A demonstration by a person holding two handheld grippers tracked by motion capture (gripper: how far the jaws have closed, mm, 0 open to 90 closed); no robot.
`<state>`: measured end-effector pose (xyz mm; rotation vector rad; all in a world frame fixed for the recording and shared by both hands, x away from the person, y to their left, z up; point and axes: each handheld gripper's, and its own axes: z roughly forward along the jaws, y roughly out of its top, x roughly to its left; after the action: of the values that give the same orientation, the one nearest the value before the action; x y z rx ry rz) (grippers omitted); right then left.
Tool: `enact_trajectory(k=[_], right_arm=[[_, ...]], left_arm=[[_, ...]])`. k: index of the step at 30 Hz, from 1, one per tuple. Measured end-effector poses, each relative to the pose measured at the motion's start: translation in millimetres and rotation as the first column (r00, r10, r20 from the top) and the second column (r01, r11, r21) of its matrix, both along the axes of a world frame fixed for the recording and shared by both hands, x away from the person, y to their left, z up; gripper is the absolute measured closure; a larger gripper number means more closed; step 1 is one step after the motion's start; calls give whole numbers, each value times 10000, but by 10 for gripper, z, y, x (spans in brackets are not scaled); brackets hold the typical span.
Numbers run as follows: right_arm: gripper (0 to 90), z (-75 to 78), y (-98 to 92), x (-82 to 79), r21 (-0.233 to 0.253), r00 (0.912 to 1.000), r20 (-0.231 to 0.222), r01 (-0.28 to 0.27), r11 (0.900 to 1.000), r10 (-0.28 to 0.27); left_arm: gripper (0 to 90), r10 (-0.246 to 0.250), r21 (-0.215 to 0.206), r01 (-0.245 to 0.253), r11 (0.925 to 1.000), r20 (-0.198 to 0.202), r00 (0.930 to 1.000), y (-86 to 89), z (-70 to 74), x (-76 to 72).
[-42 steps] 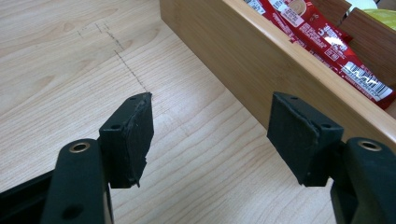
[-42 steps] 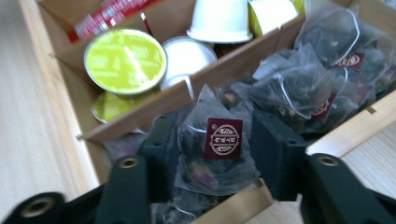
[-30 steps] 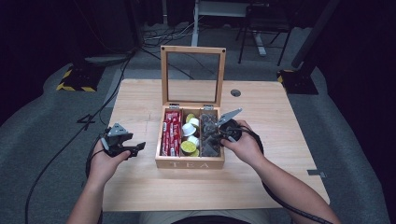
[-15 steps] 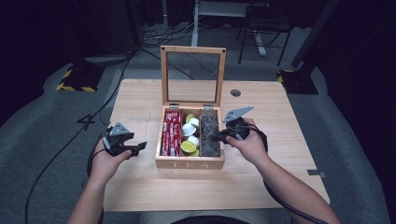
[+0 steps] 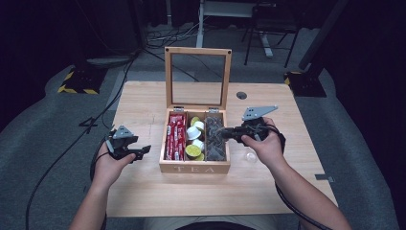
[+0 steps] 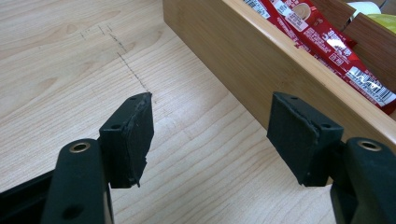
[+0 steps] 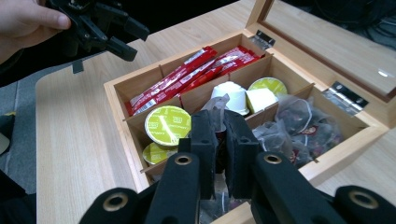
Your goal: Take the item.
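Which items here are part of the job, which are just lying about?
In play:
- tea box, lid open
- mesh tea bag pinched in right gripper, over the box's tea bag compartment
- left gripper, open, beside the box on the table

Lying about:
- red sachets
- coffee capsules
- small clear object on the table
- cables on the floor

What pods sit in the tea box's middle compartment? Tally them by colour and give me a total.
Green-lidded pods: 3
White pods: 2
Total: 5 pods visible
Left out: the tea bag pinched in the right gripper.
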<state>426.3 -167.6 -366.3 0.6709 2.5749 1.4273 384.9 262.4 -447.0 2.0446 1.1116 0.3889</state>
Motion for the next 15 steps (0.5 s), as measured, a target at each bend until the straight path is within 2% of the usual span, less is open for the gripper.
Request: enact_trajectory(k=[7, 15], right_arm=[[841, 71, -126, -34, -172, 9991, 231, 348, 9992, -344], [841, 141, -408, -78, -97, 9935, 395, 1071, 9942, -1067]], left_arm=[[323, 46, -96, -46, 9999, -3, 10000, 21, 11, 40], [318, 42, -129, -43, 9999, -20, 10000, 36, 27, 123]])
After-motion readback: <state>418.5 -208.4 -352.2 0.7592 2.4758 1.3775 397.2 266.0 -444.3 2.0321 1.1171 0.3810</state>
